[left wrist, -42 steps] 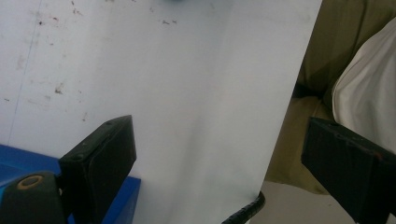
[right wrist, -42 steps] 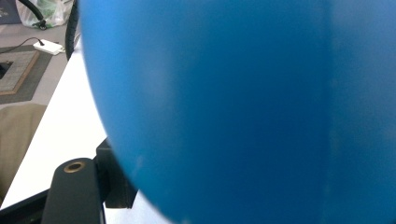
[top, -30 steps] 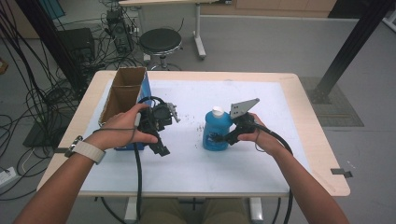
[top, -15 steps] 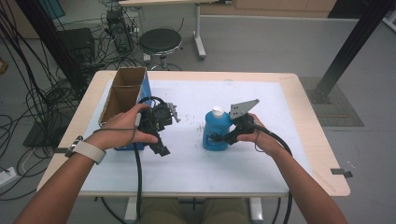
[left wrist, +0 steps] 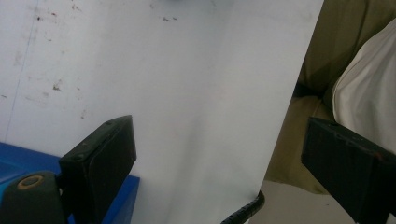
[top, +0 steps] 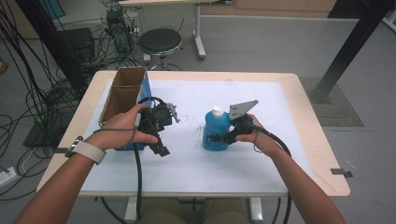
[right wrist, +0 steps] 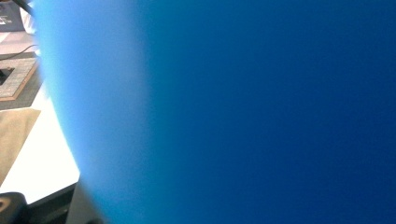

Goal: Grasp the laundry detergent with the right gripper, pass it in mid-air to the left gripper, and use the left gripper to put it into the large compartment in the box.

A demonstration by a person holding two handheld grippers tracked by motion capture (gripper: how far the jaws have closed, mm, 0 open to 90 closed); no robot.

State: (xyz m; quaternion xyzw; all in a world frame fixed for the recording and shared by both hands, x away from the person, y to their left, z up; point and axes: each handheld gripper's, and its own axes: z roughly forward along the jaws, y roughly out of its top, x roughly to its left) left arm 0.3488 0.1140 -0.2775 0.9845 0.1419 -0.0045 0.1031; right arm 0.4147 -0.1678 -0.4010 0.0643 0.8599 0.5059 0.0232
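High view: the right gripper (top: pixel 218 138), its fingers just closing, clamps the blue plastic bottle with a white cap (top: pixel 215 132) standing mid-worktop (top: pixel 196 163); lifting remains. Left gripper view: fingers (left wrist: pixel 100 161) apart, empty. Right gripper view: the bottle looms close.

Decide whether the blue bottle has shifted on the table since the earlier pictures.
No. The blue bottle stands upright at the same spot relative to the cardboard box, as the right gripper has just been closing on it.

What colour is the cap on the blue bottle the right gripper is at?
White; the cap tops the blue bottle, clearest in the high view.
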